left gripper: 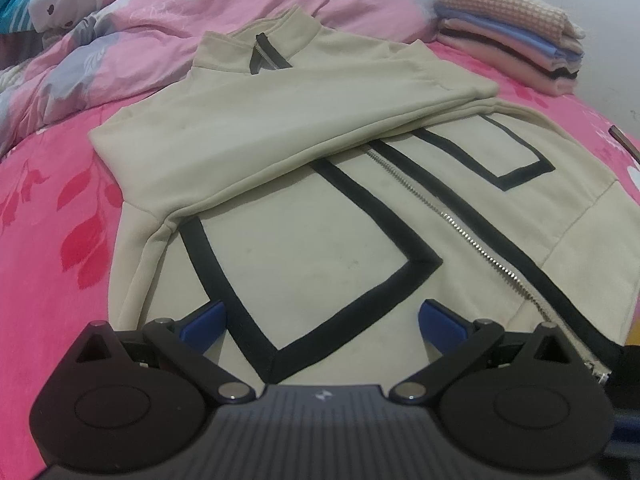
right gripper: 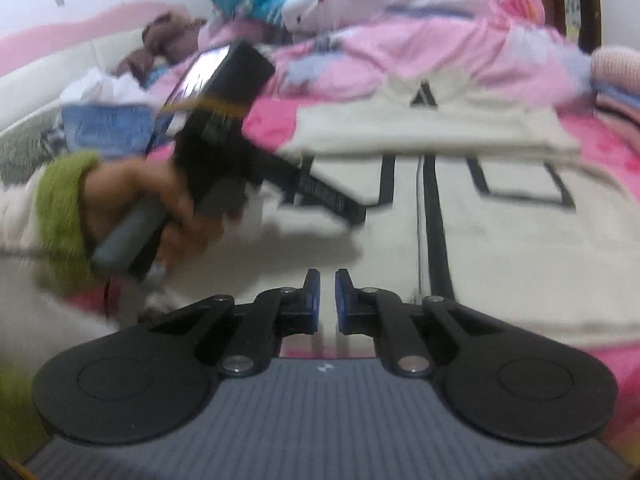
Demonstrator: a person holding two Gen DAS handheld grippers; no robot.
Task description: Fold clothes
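The left gripper hangs over the jacket's hem with its blue fingers wide apart and nothing between them; it grips no cloth and appears poised above the near pocket outline, probably waiting to take the hem for the next fold; the right gripper sits low over the same hem, its jaws drawn almost together with only a narrow slit left, and no fabric is seen caught in that slit; its view is blurred, so finer contact cannot be judged. The jacket lies front-up and flat on the pink bed, zip running away from the hem toward the collar; one sleeve is already laid across the chest, presumably to bring the garment into a narrow shape before it is doubled over. In the right view the person's hand, in a green cuff, holds the left gripper tilted down at the cloth. Beyond the collar lies a rumpled quilt; a stack of folded clothes rests well apart at the far right, likely the finished pile that the jacket is to join.
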